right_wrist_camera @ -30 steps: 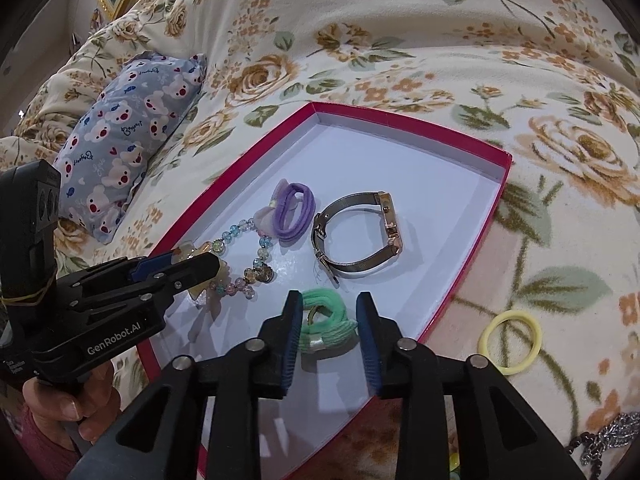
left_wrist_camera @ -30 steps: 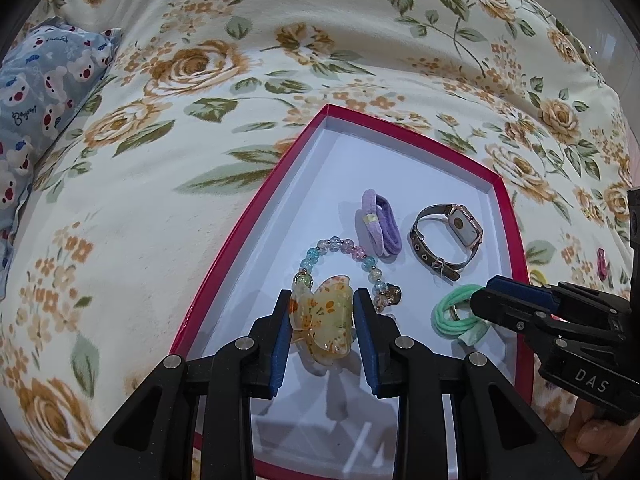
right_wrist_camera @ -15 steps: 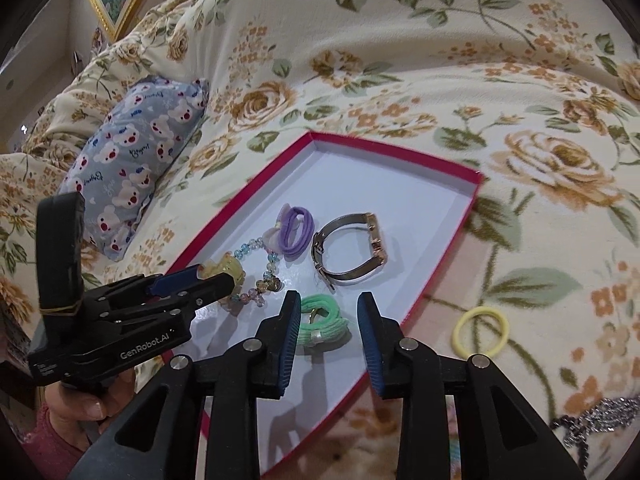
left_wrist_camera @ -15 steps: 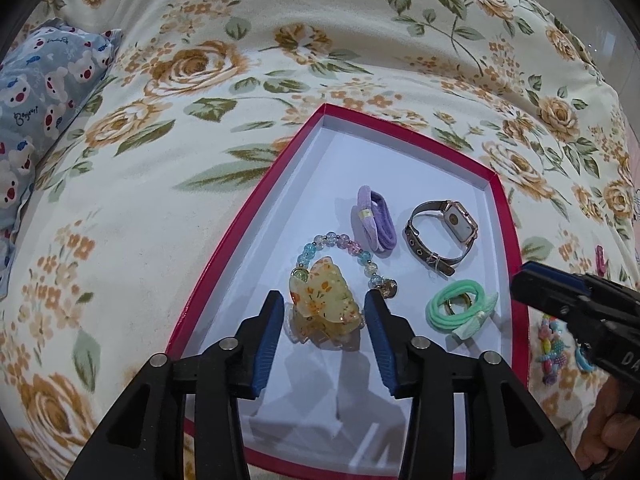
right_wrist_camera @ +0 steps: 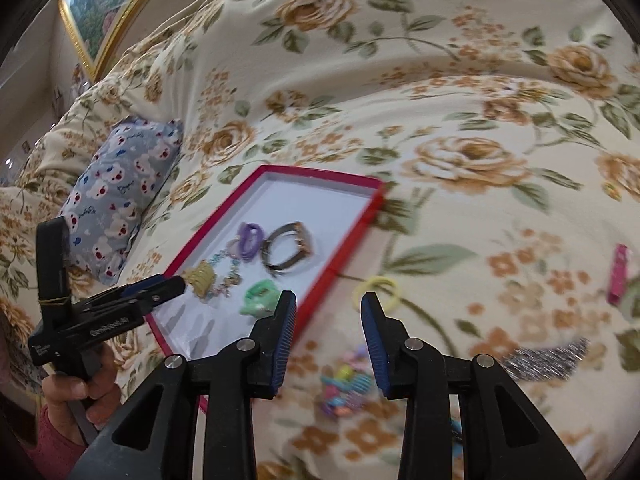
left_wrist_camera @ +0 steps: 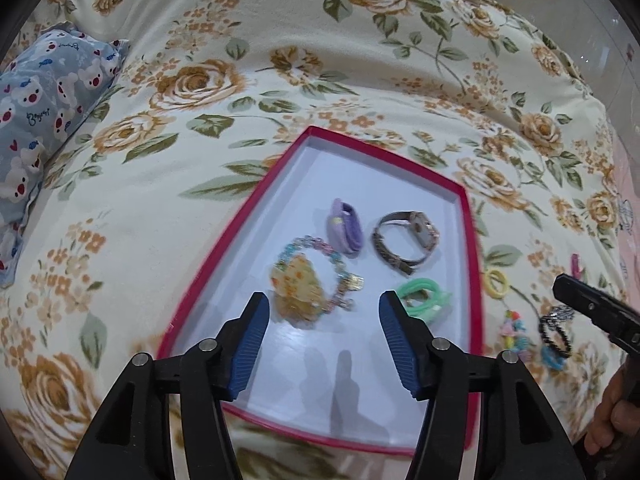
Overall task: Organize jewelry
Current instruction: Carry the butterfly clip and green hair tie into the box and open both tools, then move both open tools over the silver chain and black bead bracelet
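Note:
A red-rimmed white tray lies on the floral bedspread. In it lie a yellow hair claw on a beaded bracelet, a purple hair tie, a watch and a green hair tie. My left gripper is open and empty above the tray, just behind the claw. My right gripper is open and empty over the bedspread right of the tray. A yellow hair tie lies just beyond it, and colourful beads lie between its fingers.
More jewelry lies on the bedspread right of the tray: a black beaded bracelet, a silver chain and a pink clip. A blue bear-print pillow lies left of the tray. A framed picture hangs at the far left.
My left gripper opened, let go of the yellow hair claw in the tray and pulled back. My right gripper opened wider and moved right, off the tray, to above the loose jewelry.

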Tool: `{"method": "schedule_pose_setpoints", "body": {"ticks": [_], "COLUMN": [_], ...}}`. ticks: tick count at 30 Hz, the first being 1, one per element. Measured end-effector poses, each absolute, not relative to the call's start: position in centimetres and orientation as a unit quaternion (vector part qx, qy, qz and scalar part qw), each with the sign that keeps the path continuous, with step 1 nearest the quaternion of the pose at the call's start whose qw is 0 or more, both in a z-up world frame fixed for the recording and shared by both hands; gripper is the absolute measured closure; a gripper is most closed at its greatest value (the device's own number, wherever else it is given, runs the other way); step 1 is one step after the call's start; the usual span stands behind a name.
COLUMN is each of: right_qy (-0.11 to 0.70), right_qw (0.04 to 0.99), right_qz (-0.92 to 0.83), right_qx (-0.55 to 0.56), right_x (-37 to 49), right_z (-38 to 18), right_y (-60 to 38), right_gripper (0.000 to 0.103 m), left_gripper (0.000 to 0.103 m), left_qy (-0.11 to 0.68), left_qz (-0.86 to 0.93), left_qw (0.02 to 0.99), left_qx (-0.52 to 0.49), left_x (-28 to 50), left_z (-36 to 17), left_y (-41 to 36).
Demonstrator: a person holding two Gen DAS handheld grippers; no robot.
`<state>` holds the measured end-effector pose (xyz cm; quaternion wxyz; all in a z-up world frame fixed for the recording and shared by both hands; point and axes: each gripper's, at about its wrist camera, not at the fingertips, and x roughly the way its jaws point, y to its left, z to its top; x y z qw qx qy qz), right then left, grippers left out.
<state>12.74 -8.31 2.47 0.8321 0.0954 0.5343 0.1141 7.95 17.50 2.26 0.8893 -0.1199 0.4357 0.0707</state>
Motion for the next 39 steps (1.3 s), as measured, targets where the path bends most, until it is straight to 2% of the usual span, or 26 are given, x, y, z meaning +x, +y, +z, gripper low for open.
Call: {"method": "schedule_pose_setpoints", "body": {"ticks": [11,26,39], "right_qy": [0.524,0.520,0.529], "right_qw": [0.842,0.843,0.837], "right_qz": [0.056,-0.021,-0.026], "right_qx": [0.111,0.135,0.138], "right_x": [9.2,5.0,5.6], "right_z": [4.2,4.9,3.7], "right_y": [-14.4,-21.5,-23.0], "right_gripper": [0.061,0.060,0.060], "left_gripper": [0.042,0.040,0.040], "left_qy": [0.436,0.455,0.472], "left_qz": [0.020,-0.045,-0.074], "left_qw": [0.892,0.886,0.877], "left_qx": [-0.120,-0.083,-0.055], "left_x": [6.7,8.4,10.9], "left_z": [3.6,3.3,2.3], "left_y": [14.1,8.6,4.7]}}
